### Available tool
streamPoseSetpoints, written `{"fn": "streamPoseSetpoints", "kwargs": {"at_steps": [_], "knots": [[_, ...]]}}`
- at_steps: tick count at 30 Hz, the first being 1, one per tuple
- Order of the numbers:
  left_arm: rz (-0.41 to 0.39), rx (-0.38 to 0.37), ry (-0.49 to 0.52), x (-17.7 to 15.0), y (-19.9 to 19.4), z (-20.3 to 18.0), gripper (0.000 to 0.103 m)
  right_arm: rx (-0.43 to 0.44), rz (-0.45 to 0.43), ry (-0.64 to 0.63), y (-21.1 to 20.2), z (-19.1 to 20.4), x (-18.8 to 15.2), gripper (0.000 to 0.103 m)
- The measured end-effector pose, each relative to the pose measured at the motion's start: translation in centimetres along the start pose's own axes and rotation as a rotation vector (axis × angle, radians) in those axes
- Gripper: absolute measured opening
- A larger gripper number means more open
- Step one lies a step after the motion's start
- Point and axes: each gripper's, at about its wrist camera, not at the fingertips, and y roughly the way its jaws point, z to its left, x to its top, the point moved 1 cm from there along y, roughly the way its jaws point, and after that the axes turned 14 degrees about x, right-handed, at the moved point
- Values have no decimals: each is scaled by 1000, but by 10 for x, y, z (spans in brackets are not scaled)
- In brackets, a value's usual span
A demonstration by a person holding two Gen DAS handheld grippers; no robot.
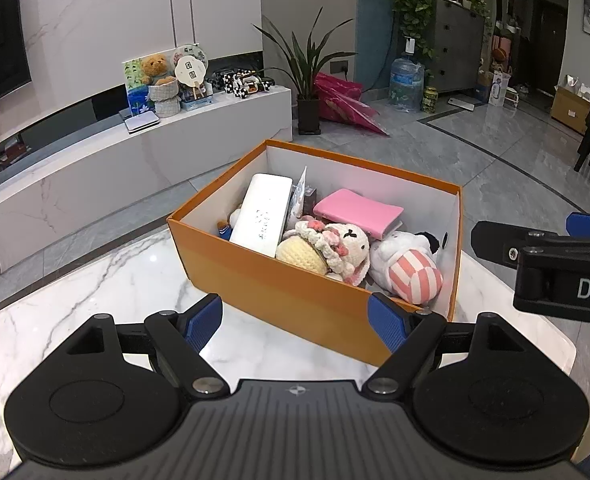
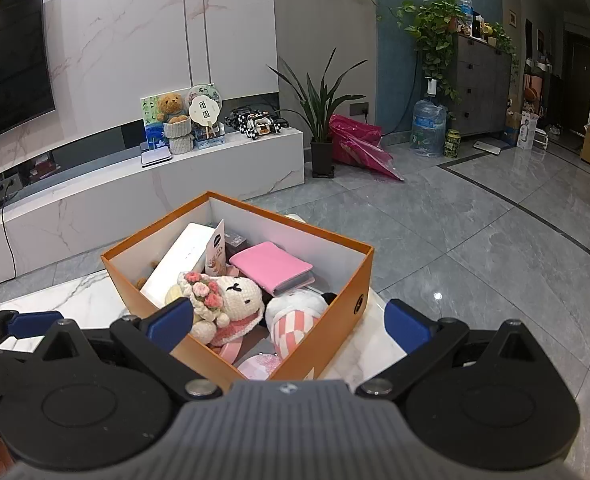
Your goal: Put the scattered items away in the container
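Note:
An orange box (image 1: 315, 294) (image 2: 349, 304) stands on the white marble table (image 1: 111, 288) (image 2: 75, 294). Inside lie a white oblong case (image 1: 261, 216) (image 2: 179, 260), a pink wallet (image 1: 357, 208) (image 2: 271, 266), a crocheted bunny (image 1: 335, 248) (image 2: 227, 296) and a white plush with pink checks (image 1: 409, 270) (image 2: 295, 318). My left gripper (image 1: 295, 322) is open just before the box's near wall, holding nothing. My right gripper (image 2: 289, 324) is open above the box's near corner, nothing pressed between its pads; it also shows at the right edge of the left wrist view as the right gripper (image 1: 535, 232).
The table's rounded edge (image 1: 551, 320) runs close by the box on the right. Beyond are a grey tiled floor, a low white TV cabinet (image 1: 199, 128) with toys, a potted plant (image 1: 309, 112), a pink bag (image 1: 343, 100) and a water bottle (image 1: 405, 82).

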Motion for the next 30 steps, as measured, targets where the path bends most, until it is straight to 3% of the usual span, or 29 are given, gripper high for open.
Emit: {"fn": "streamPoseSetpoints", "kwargs": {"at_steps": [30], "knots": [[-19, -13, 36, -1, -3, -2, 95, 1, 0, 2, 2, -4, -1, 102]]}}
